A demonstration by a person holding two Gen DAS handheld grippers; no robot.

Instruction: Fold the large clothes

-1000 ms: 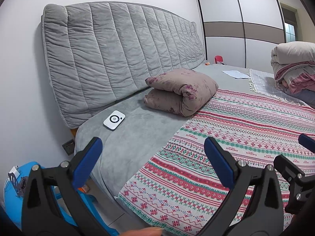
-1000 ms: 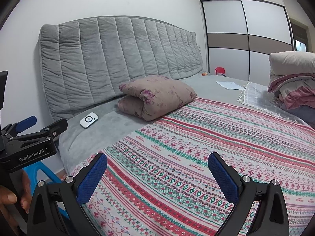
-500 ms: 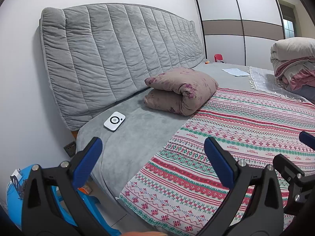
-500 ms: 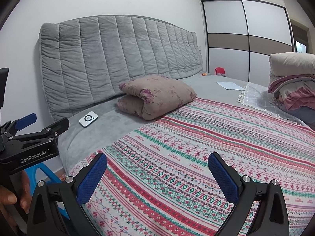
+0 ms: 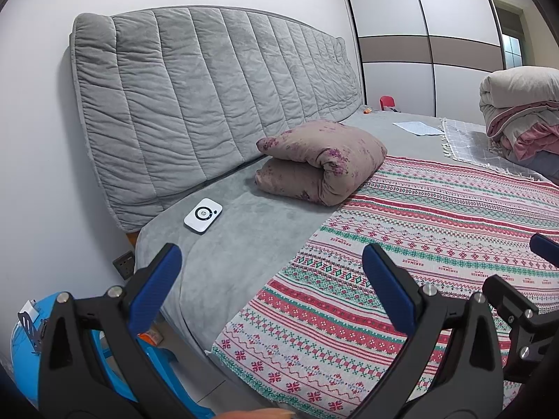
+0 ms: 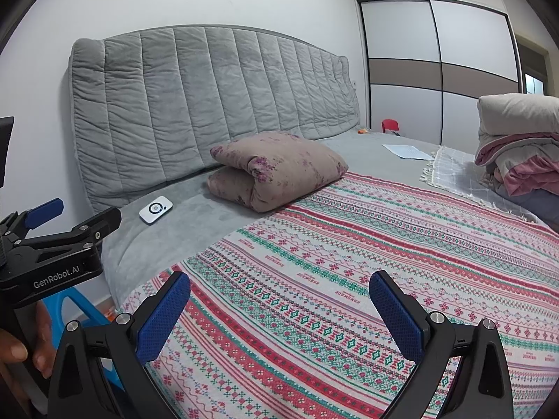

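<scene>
Left wrist view: both tongs (image 5: pixel 270 279) (image 6: pixel 279 309) gape above the patterned blanket's (image 5: pixel 401 251) near edge

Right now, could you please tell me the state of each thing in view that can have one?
left gripper: open, holding nothing
right gripper: open, holding nothing
patterned blanket: spread flat on the bed, unfolded
floral pillow: folded over on itself
wardrobe doors: shut
pile of bedding: folded and stacked

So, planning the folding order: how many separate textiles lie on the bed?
4: patterned blanket spread flat in front; folded floral quilt near the headboard; fringed grey throw far right; bedding pile on it. More may be hidden.
</scene>
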